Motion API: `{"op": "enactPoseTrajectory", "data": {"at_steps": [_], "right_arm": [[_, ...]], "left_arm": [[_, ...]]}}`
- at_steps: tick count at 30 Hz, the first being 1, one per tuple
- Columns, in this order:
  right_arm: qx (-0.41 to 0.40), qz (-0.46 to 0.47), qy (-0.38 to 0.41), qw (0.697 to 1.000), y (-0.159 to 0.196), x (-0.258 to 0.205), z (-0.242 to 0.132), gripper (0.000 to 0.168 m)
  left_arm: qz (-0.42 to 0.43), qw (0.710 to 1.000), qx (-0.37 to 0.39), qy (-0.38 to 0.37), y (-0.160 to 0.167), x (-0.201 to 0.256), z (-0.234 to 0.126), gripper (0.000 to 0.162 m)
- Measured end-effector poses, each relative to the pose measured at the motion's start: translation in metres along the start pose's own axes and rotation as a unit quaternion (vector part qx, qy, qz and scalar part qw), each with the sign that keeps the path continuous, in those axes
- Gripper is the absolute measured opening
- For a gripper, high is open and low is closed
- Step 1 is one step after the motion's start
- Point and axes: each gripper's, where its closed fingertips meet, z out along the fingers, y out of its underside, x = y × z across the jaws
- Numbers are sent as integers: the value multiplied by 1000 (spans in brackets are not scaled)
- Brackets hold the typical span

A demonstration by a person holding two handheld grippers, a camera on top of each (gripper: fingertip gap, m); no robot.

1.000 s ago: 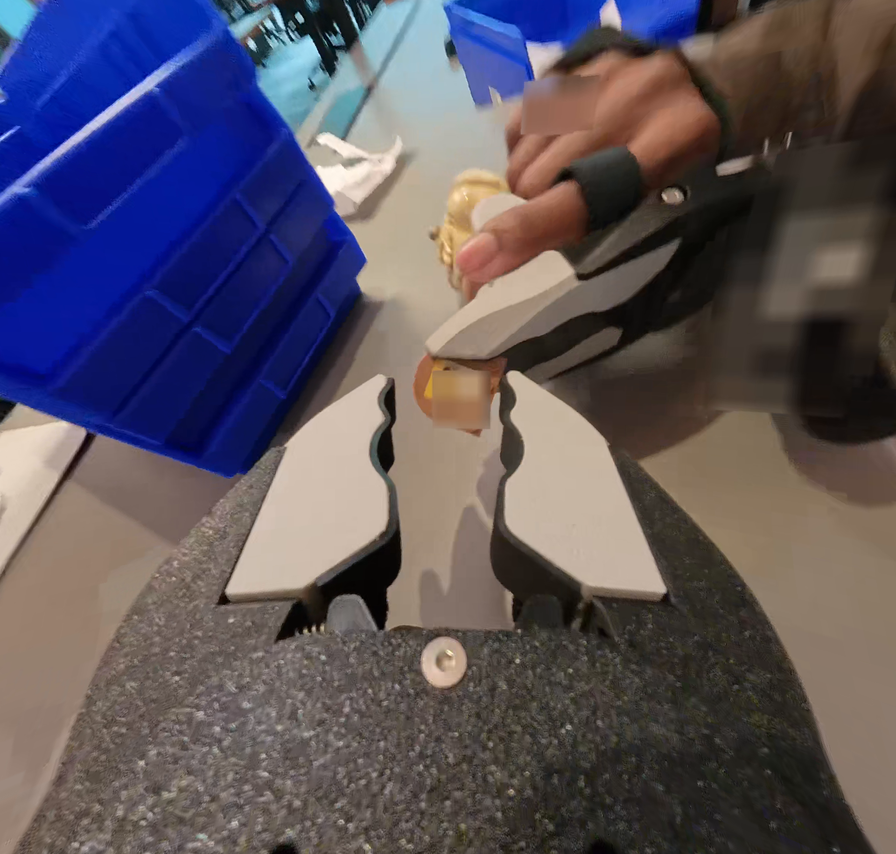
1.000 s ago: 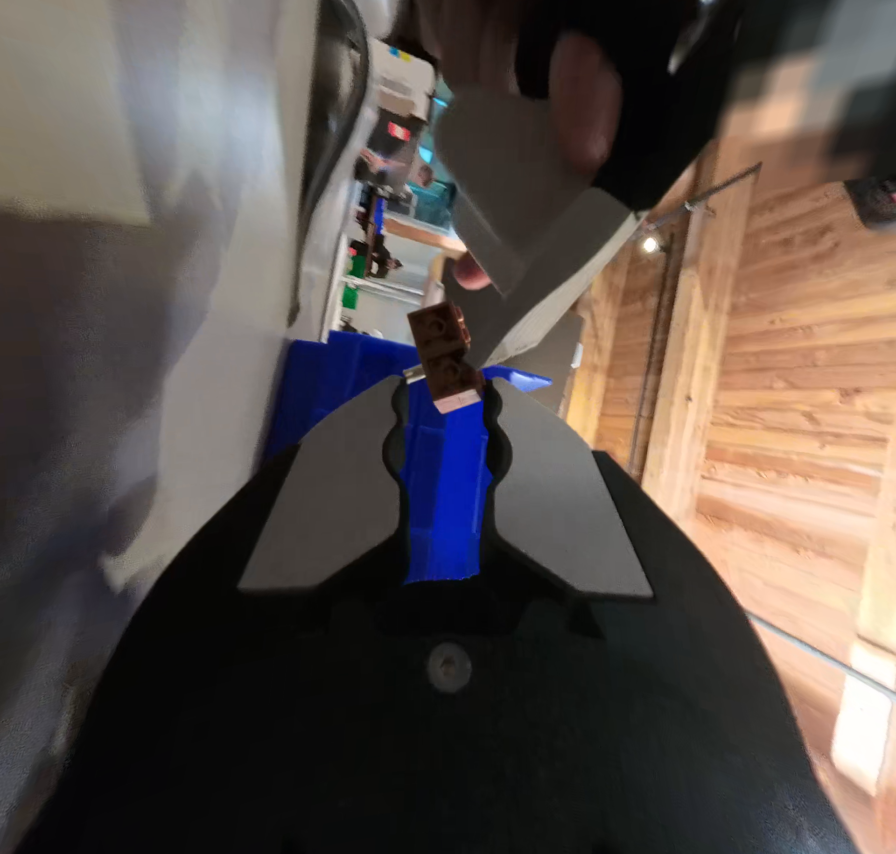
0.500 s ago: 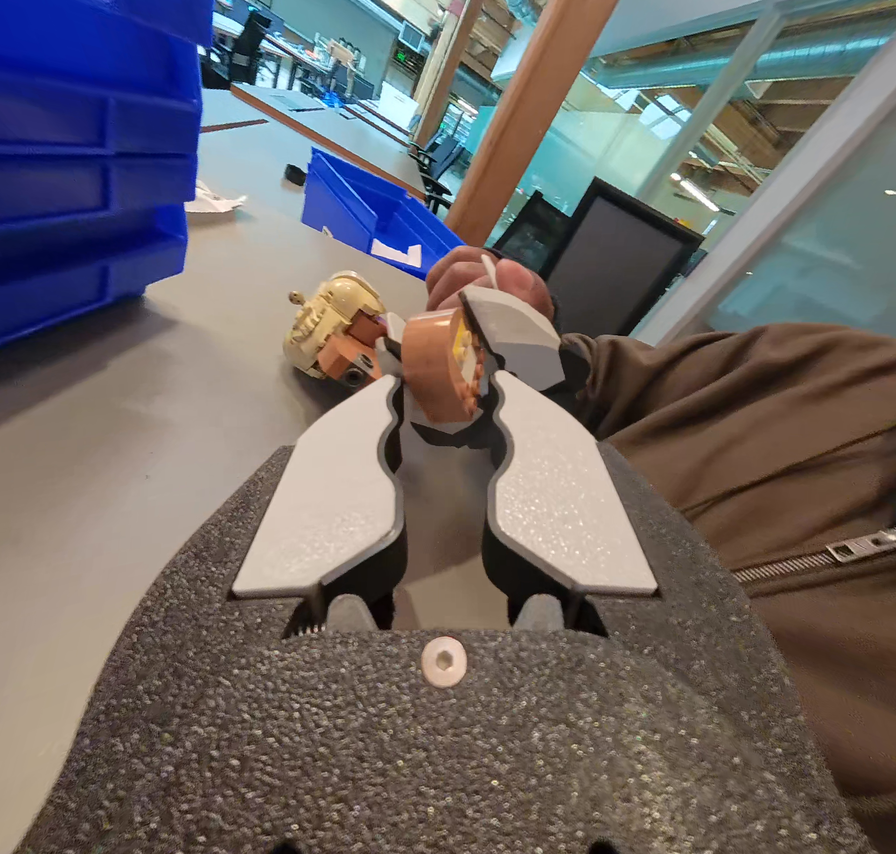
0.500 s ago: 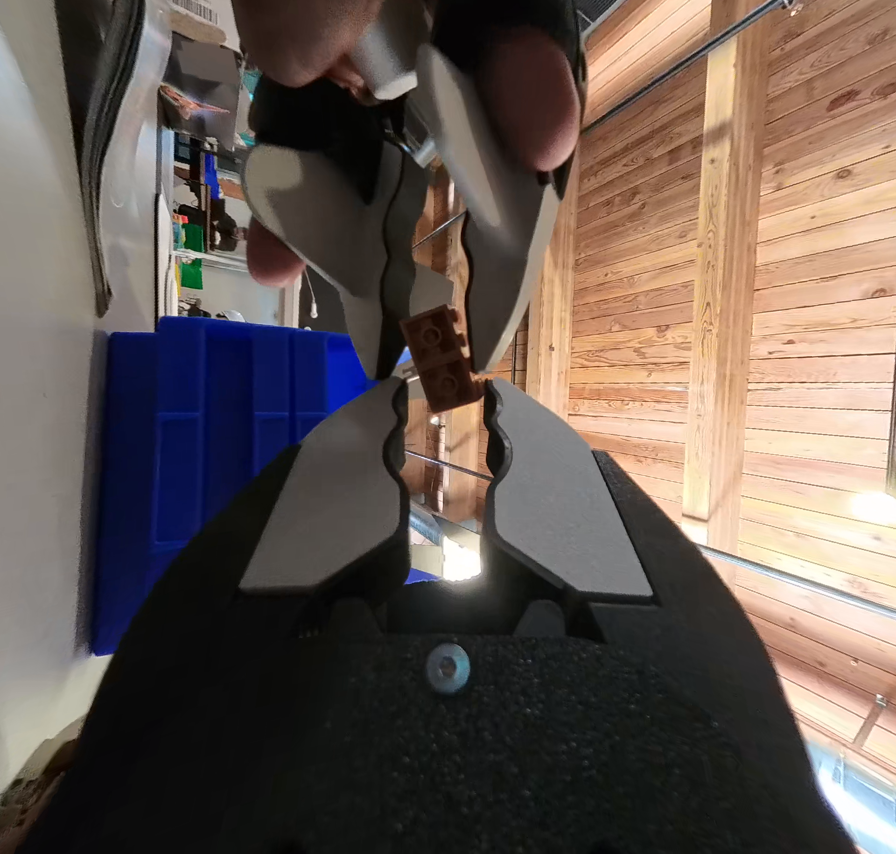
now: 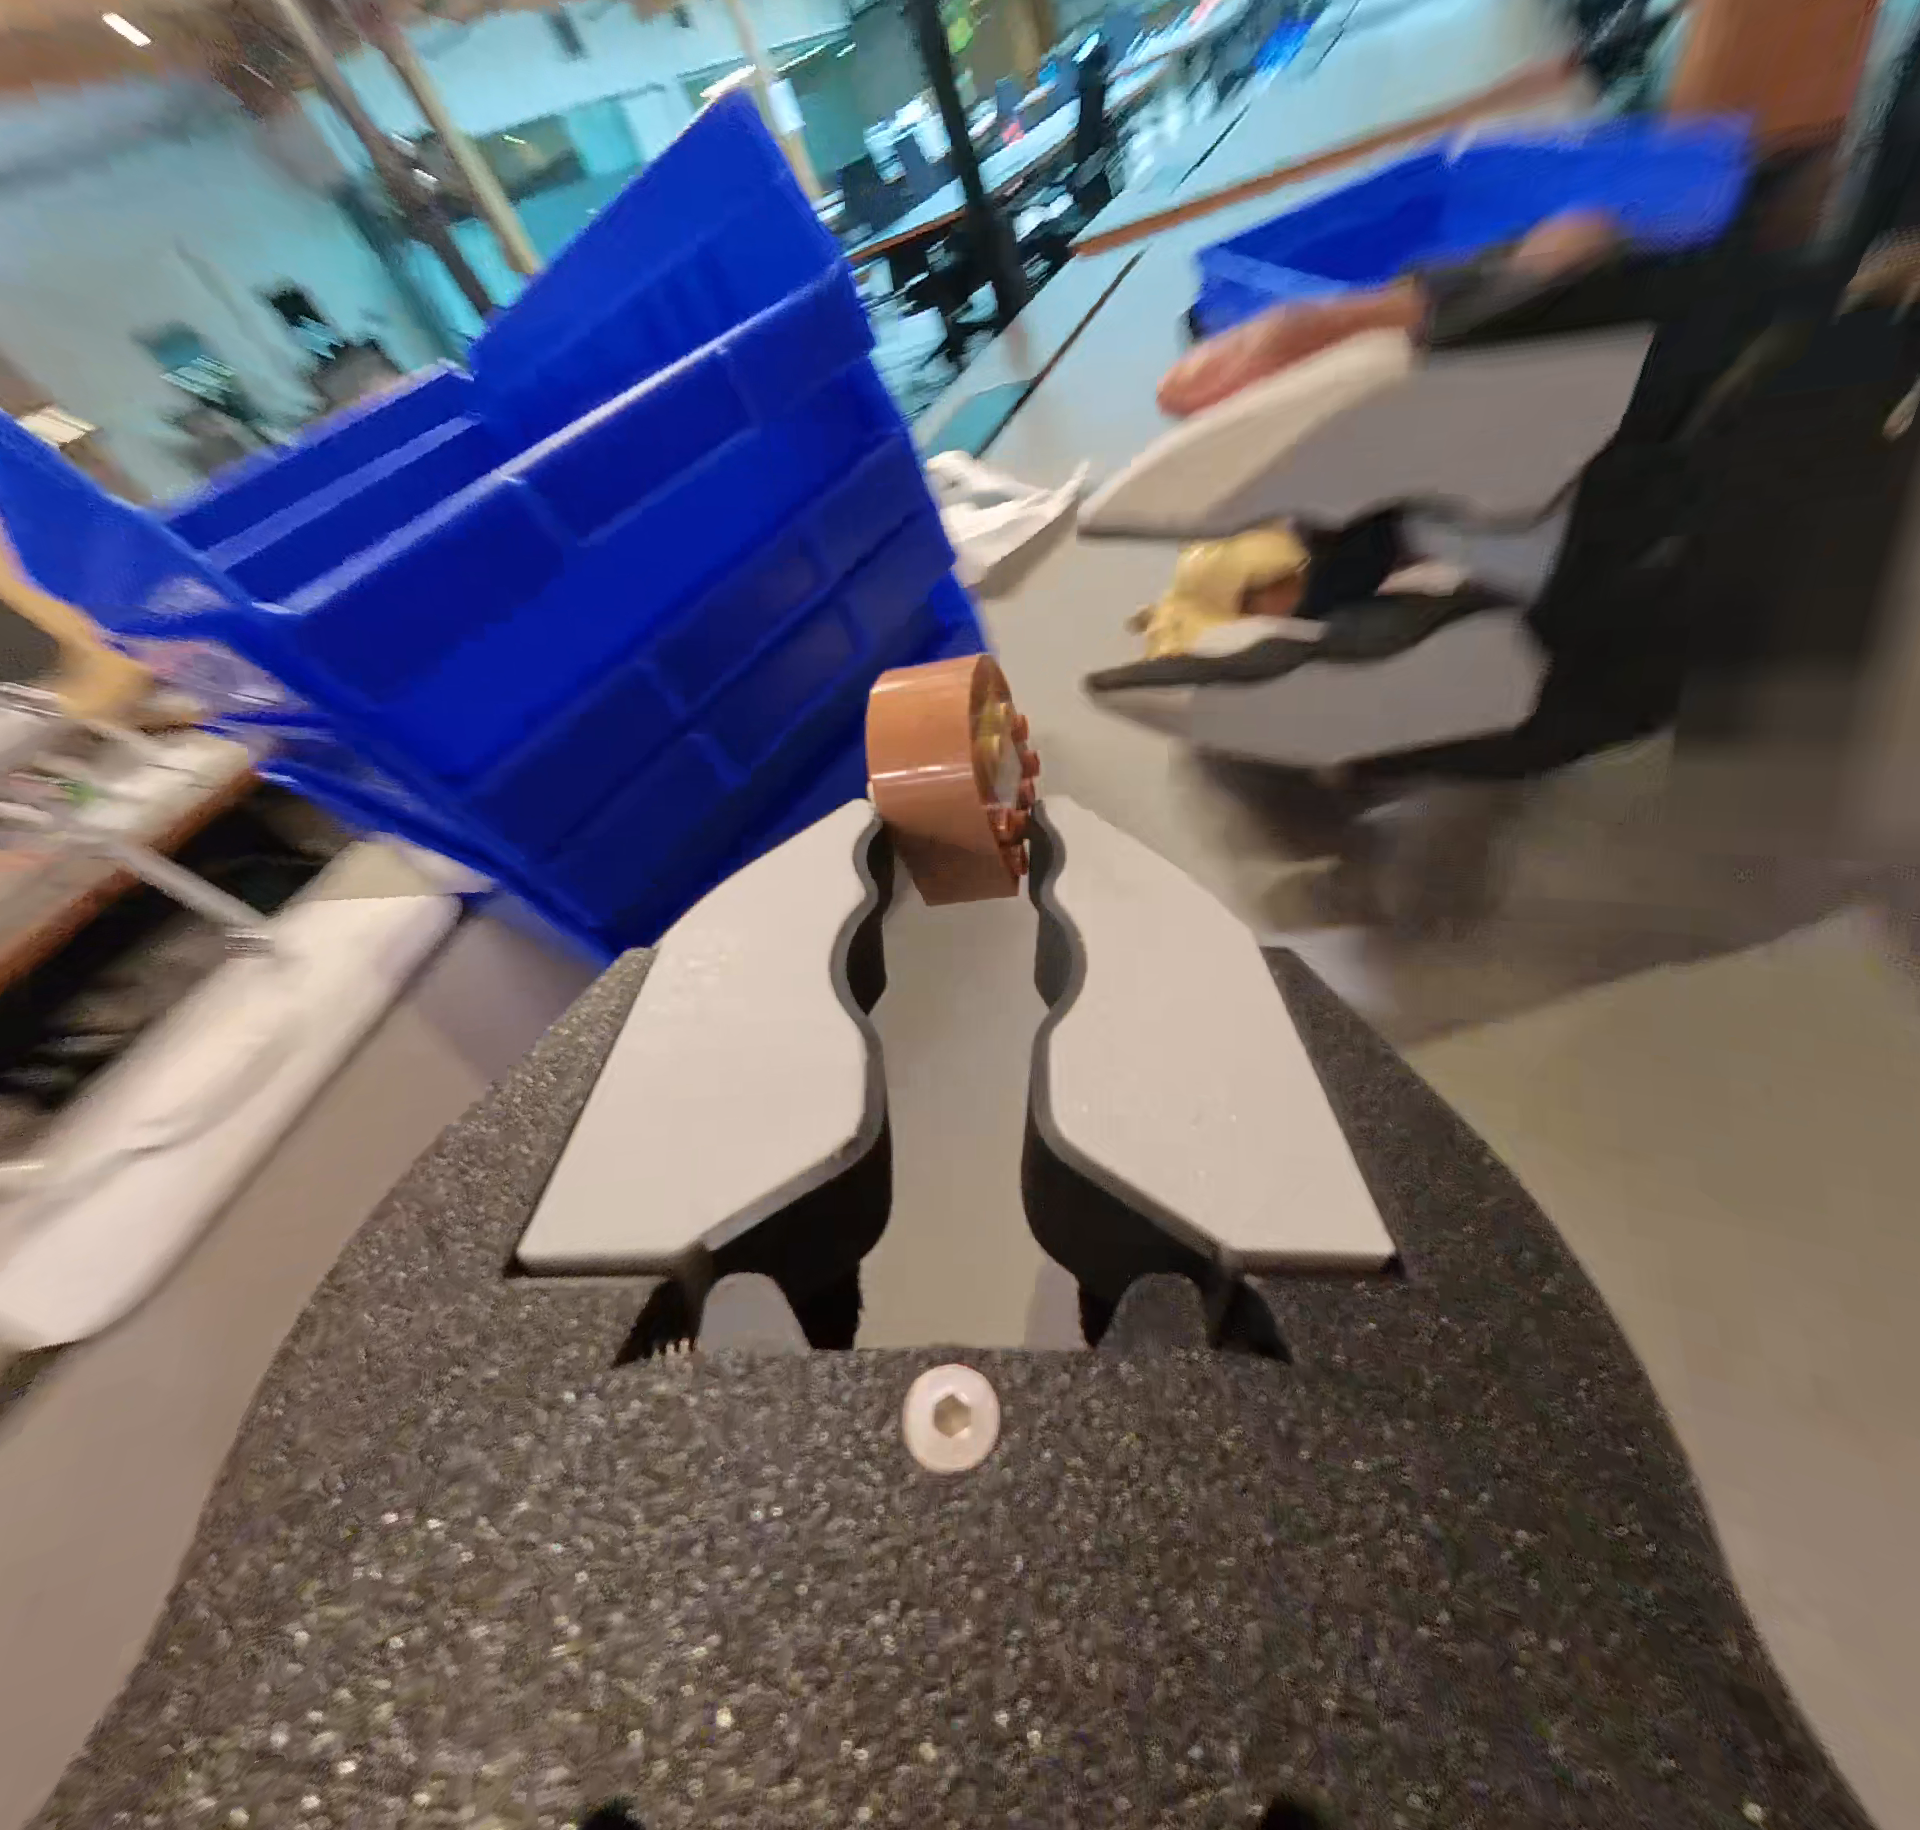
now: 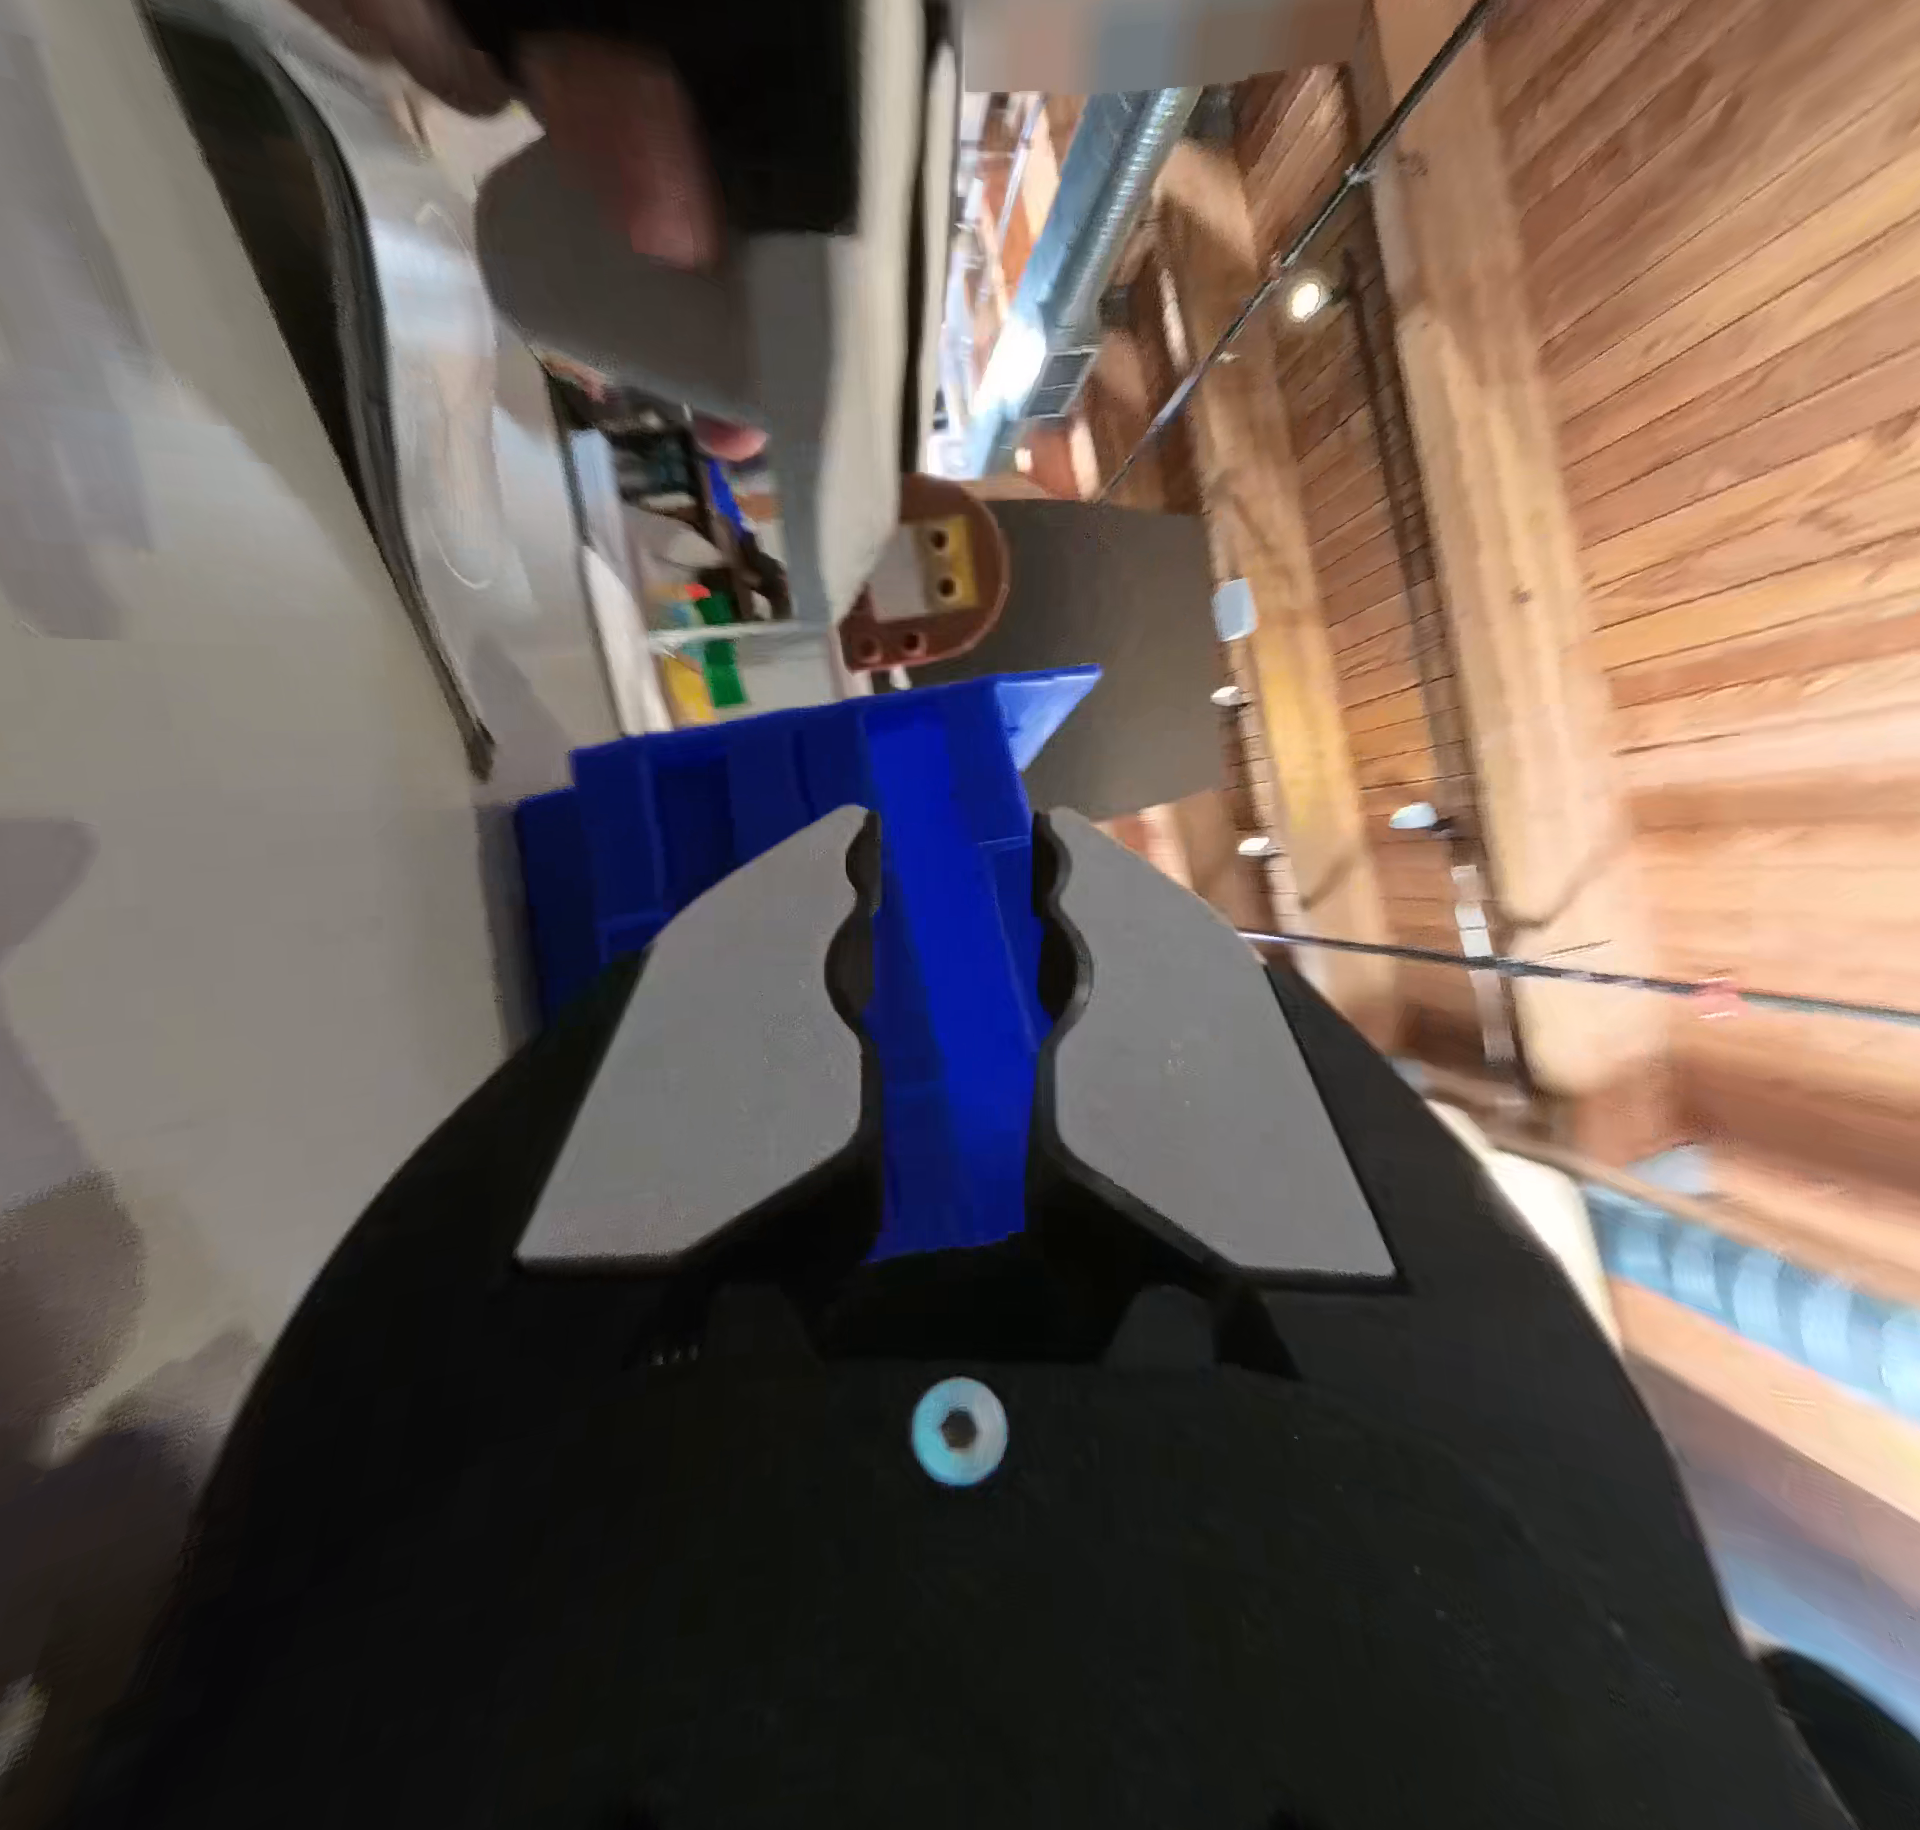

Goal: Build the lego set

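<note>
My left gripper [image 5: 954,824] is shut on a round brown lego piece [image 5: 935,772] and holds it on edge above the grey table [image 5: 1610,1209]. In the right wrist view the same piece [image 6: 971,554] shows a yellow part and a small brown brick [image 6: 883,642] stuck on its face, next to a left finger [image 6: 821,533]. My right gripper [image 6: 956,830] is open and empty, a little way from the piece. In the left wrist view the right gripper [image 5: 1091,601] is blurred at the upper right. A tan lego model [image 5: 1226,580] lies on the table behind it.
Stacked blue bins [image 5: 623,554] stand tilted at the left, also in the right wrist view [image 6: 727,814]. Another blue bin [image 5: 1455,211] is at the far right. Crumpled white paper [image 5: 997,513] lies behind the bins. A white sheet [image 5: 208,1053] is at the left table edge.
My right gripper has let go of the small brown brick, which now sits on the round piece, and has pulled back. My left gripper has swung towards the bins, still holding the piece.
</note>
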Motion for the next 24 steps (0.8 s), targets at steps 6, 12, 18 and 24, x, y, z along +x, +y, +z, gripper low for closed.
{"op": "enactPoseTrajectory", "data": {"at_steps": [6,12,18,24], "right_arm": [[68,149,-93,982,-11,-3,1,27],[69,122,-121,983,-18,0,5,27],[89,130,-227,961,-62,-44,-21,22],[11,114,-199,973,-45,-55,-8,20]], "left_arm": [[212,972,-50,-93,16,-15,-4,24],[340,929,-62,-130,16,-15,-5,24],[352,923,-90,-126,31,-17,-2,21],[354,922,-97,-121,37,-17,-1,20]]}}
